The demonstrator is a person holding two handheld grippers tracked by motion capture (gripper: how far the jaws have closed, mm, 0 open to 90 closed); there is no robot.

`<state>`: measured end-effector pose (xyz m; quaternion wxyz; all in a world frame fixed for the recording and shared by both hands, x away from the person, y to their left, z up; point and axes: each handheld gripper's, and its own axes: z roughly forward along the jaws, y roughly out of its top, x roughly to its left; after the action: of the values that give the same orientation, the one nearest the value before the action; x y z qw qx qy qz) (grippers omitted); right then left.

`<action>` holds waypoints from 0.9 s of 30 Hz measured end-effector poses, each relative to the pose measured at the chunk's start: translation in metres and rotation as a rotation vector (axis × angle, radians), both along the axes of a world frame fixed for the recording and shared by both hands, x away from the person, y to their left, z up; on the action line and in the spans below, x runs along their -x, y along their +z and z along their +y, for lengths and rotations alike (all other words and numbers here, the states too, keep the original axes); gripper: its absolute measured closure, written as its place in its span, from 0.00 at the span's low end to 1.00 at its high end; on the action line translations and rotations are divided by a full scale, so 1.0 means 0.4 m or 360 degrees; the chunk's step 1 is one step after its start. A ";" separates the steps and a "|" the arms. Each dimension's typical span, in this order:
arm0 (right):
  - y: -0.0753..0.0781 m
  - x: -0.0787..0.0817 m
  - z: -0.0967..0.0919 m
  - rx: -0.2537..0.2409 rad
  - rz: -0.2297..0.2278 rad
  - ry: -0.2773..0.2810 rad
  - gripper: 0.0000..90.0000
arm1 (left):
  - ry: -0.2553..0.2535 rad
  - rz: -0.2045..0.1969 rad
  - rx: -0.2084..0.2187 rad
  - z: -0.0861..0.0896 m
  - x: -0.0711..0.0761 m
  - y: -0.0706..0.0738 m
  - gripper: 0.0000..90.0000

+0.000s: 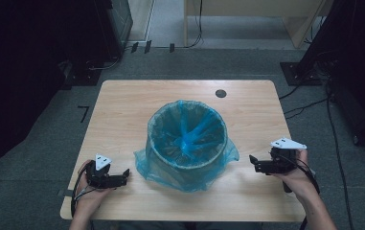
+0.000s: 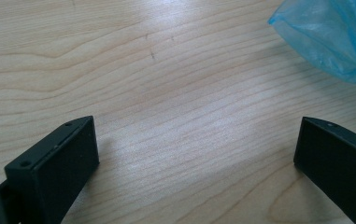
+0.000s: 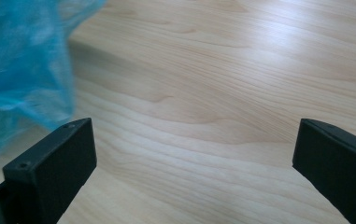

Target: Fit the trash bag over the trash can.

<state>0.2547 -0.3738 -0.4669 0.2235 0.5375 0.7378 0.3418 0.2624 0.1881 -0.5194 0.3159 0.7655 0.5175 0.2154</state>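
Between both wide-spread claws, the bin (image 1: 188,143) stands upright, blue bag (image 1: 188,168) mouth facing up.

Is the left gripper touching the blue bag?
Apart. In the left gripper view, bare table lies between the open left gripper and the blue bag.

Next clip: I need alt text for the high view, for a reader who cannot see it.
A round bin lined with a translucent blue plastic bag stands mid-way on a light wooden table, the bag's edge folded over the rim. A person's hands hold the left gripper and right gripper either side of it, both open and apart from the bag.
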 end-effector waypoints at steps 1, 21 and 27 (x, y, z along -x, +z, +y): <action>-0.003 -0.001 -0.006 -0.0004 0.0003 -0.0033 0.00 | 0.0000 0.0000 0.0000 0.000 0.000 0.000 0.00; -0.080 0.017 -0.099 0.0042 0.0053 -0.0382 0.00 | 0.0000 0.0000 0.0000 0.000 0.000 0.000 0.00; -0.109 0.040 -0.115 0.0102 0.0081 -0.0426 0.05 | 0.0000 0.0001 0.0000 0.000 0.000 0.000 0.00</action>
<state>0.2388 -0.4199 -0.5106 0.2654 0.6322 0.6755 0.2713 0.2624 0.1881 -0.5194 0.3158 0.7656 0.5176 0.2152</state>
